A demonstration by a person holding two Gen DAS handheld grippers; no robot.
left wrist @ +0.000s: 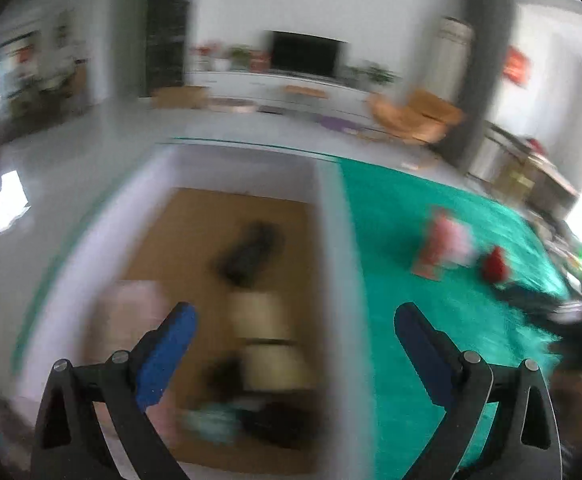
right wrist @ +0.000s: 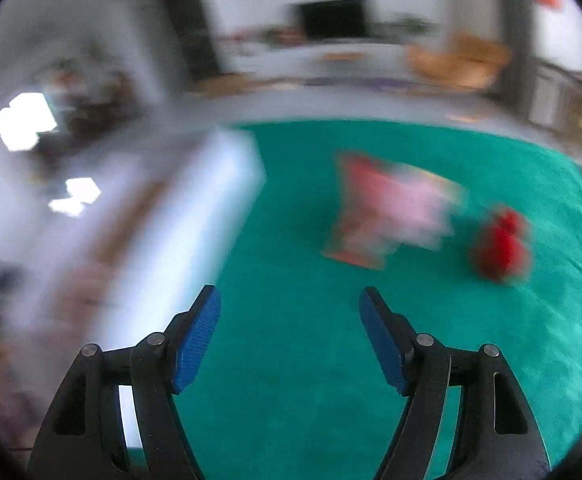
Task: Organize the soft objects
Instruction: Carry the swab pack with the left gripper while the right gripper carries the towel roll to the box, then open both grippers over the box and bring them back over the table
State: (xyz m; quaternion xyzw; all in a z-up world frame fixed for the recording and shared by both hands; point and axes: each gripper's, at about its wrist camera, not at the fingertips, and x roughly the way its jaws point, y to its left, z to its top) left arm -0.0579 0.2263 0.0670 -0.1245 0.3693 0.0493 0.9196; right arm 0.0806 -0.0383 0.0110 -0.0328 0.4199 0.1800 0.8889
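White walls, dark television [left wrist: 305, 53] on a low white cabinet [left wrist: 275, 86], glossy pale floor [left wrist: 71, 148].

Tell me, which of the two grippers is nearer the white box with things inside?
Left. The left gripper hangs open directly over the white box, above the soft items inside. The right gripper is open over the green cloth, with the box off to its left.

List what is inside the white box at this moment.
The white box has a brown floor holding blurred soft items: a dark one, two cream ones, a pinkish one, and more dark pieces nearer. Blur and the left gripper hide details.
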